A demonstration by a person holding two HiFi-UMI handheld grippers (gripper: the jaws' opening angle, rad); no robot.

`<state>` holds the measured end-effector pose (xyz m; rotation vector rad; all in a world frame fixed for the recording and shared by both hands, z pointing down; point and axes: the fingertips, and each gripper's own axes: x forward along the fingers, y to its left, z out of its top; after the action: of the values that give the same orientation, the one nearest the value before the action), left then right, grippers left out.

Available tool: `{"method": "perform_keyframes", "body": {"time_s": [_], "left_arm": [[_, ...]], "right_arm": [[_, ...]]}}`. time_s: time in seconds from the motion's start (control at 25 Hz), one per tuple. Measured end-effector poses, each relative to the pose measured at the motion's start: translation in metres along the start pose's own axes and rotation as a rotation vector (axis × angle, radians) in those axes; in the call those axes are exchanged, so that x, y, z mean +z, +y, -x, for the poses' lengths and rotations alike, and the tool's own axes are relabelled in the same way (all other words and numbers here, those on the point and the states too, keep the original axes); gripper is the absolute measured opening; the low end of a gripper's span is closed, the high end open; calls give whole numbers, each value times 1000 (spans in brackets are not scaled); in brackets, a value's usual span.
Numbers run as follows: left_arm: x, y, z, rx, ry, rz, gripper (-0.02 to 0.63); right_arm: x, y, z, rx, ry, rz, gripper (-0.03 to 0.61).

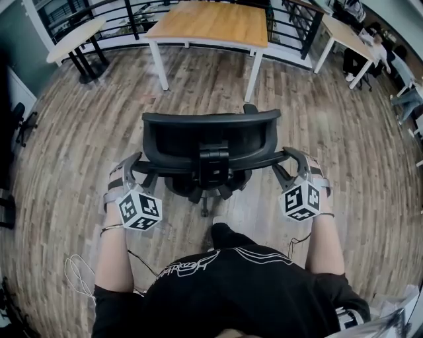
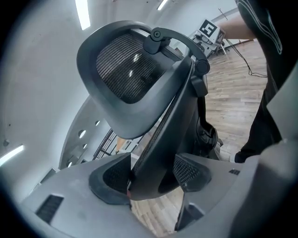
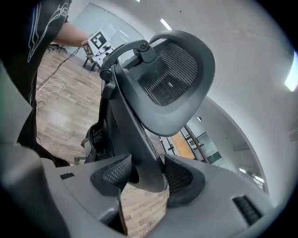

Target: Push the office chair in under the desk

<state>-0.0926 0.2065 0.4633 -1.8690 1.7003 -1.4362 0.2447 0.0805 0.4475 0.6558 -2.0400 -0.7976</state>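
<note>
Head view: the office chair [image 1: 210,142] stands on the wood-plank floor [image 1: 79,132] with its back to the person. It is well apart from the wooden desk [image 1: 211,23] with white legs, and lies between the person and that desk.

The left claw [image 1: 131,165] and the right claw [image 1: 291,160] sit at the two outer ends of the backrest frame [image 1: 211,165]. Each claw carries a marker cube, one on the left [image 1: 139,209] and one on the right [image 1: 301,201]. The person's black shirt [image 1: 238,284] fills the lower edge, and thin cables [image 1: 79,274] trail beside the left arm.

Left gripper view: the jaws of the left claw [image 2: 150,174] are clamped on the dark edge of the backrest frame [image 2: 163,135]. Both ribbed pads [image 2: 186,171] press against it. The mesh headrest [image 2: 125,79] rises above.

Right gripper view: the right claw [image 3: 146,174] is likewise closed on the opposite frame edge [image 3: 139,139], with a pad [image 3: 114,173] on either side. The headrest [image 3: 172,83] is overhead.

Background, head view: a black railing [image 1: 132,10] runs behind the desk. A pale table [image 1: 76,36] stands at the upper left. A second wooden table [image 1: 347,36] at the upper right has a seated person [image 1: 378,51] beside it.
</note>
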Motion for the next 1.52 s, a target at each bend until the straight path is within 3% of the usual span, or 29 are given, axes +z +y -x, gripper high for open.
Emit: {"method": "perform_keyframes", "body": {"time_s": [1.04,1.32,1.52], "left_arm": [[10,140,-205,24,59,4,274],[10,205,-255,7,100,2,272],[1,212,-286,14,83,-7,272]], "right_arm": [[29,-133,-199,-21,-54,10,242],[61,-182,-249,-6,-50,10,242],[61,-182,-275,-28,-37,1,242]]}}
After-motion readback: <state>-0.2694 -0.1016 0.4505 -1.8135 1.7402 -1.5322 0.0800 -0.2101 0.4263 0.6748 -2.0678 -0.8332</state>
